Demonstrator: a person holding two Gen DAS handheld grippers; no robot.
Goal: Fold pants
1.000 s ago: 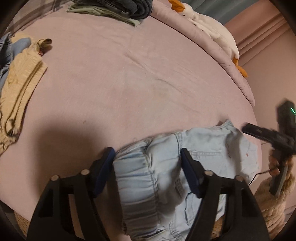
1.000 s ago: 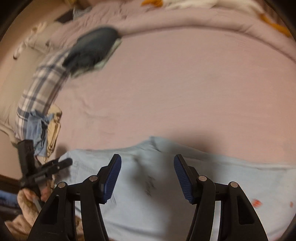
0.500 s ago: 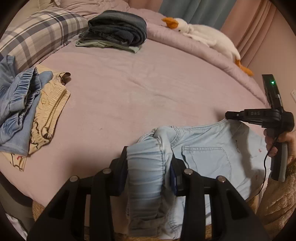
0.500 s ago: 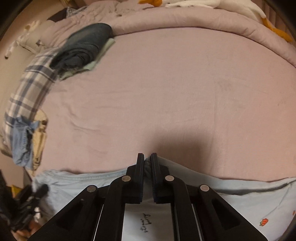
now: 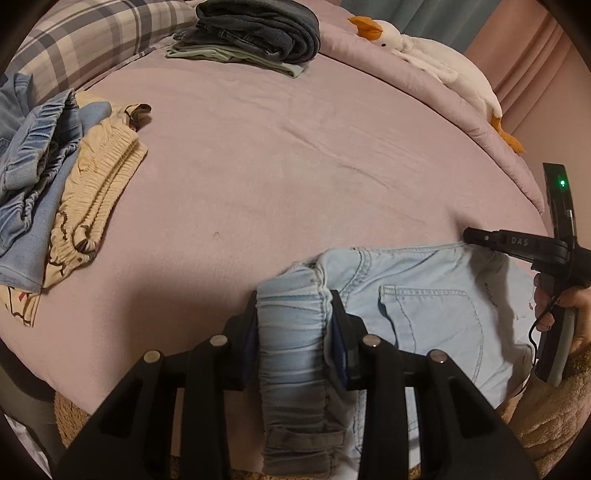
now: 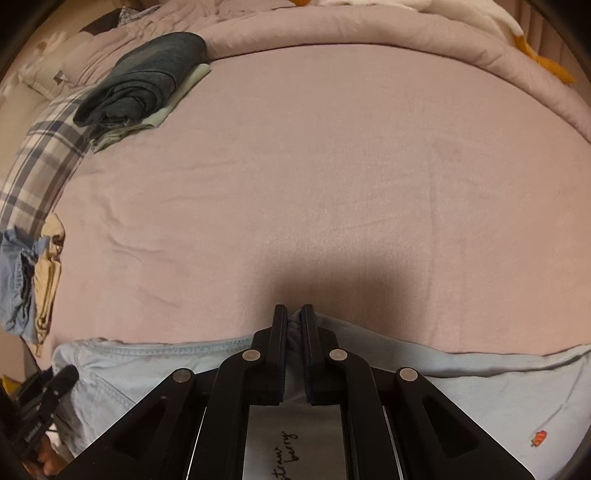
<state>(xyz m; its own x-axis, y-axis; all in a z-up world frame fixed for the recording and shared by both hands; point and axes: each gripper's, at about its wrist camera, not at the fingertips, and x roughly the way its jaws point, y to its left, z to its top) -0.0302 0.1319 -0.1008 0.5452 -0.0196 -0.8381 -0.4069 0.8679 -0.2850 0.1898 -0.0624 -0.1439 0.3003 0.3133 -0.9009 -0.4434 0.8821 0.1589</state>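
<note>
Light blue denim pants lie along the near edge of the pink bed. My left gripper is shut on the bunched elastic waistband at the pants' left end. My right gripper is shut on a pinch of the pants' far edge further along the leg. In the left wrist view the right gripper shows at the right with its tip on the denim. In the right wrist view the left gripper shows at the lower left.
A folded stack of dark clothes sits at the far side by a plaid pillow. A loose pile of blue and cream garments lies at the left. A plush goose rests along the rolled blanket at the far right.
Both grippers were open a second ago and have closed on the pants. The left one now clamps the waistband and the right one pinches the far edge.
</note>
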